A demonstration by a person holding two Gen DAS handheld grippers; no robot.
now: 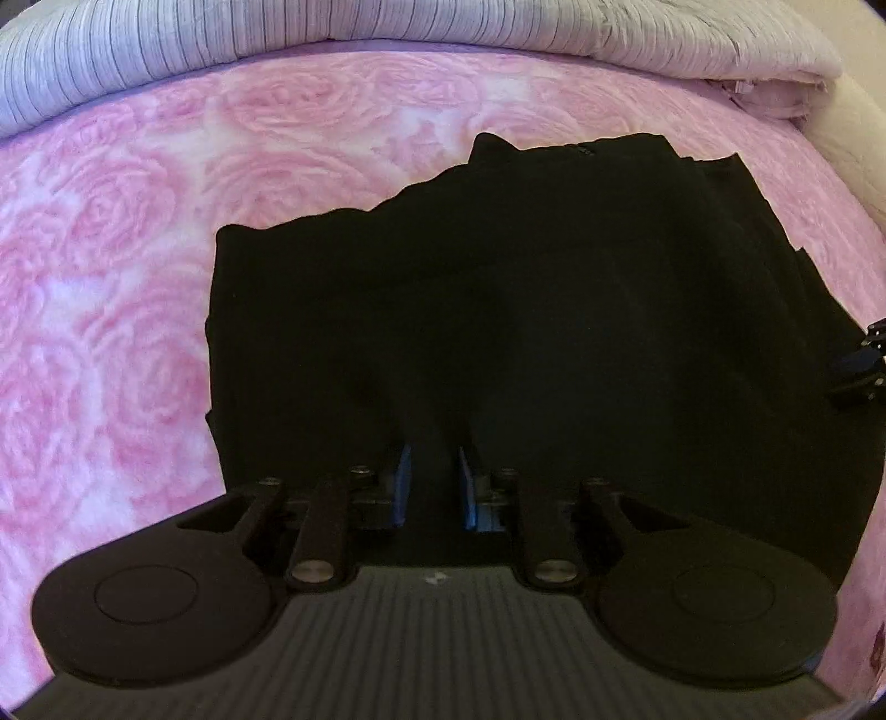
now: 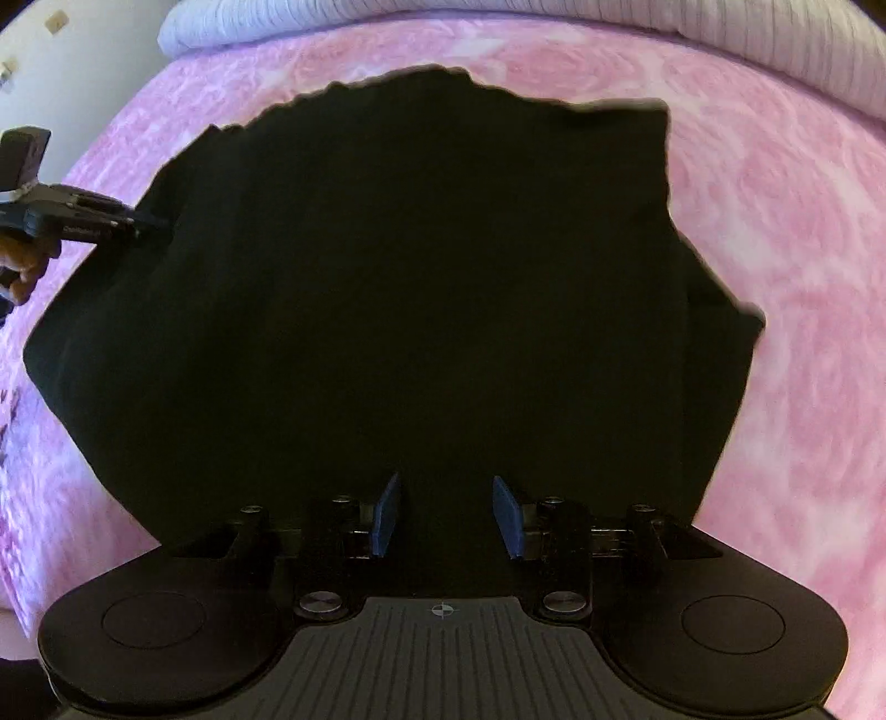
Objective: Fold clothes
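Pink rose-patterned bedding [image 1: 111, 277] fills the background of my left wrist view, with a pale striped duvet [image 1: 166, 50] bunched along its far edge; on the pink cover lies the black garment [image 1: 498, 310], spread wide and dark, its ragged far edge toward the duvet and its near part running right under my left claw [image 1: 434, 443]; the blue pads [image 1: 403, 487] stand close together with a narrow gap, and black cloth shows in that gap, but the fabric is so dark that I cannot tell whether the pads press on it or merely stand over it; at the right edge of this view a small piece of my other tool [image 1: 861, 371] pokes in beside the garment's side. From my right wrist view the same pink bedding [image 2: 775, 221] rings the garment [image 2: 415, 277], which takes up most of the middle and reaches down beneath my right claw [image 2: 448, 498]; here the blue pads [image 2: 387, 515] are plainly apart, splayed outward, with dark cloth behind the gap and neither pad closed on it; at the left edge my left tool [image 2: 77, 219] reaches in with its tip against the garment's edge, my hand [image 2: 22, 271] wrapped on its grip; the striped duvet [image 2: 775, 44] curves along the top.
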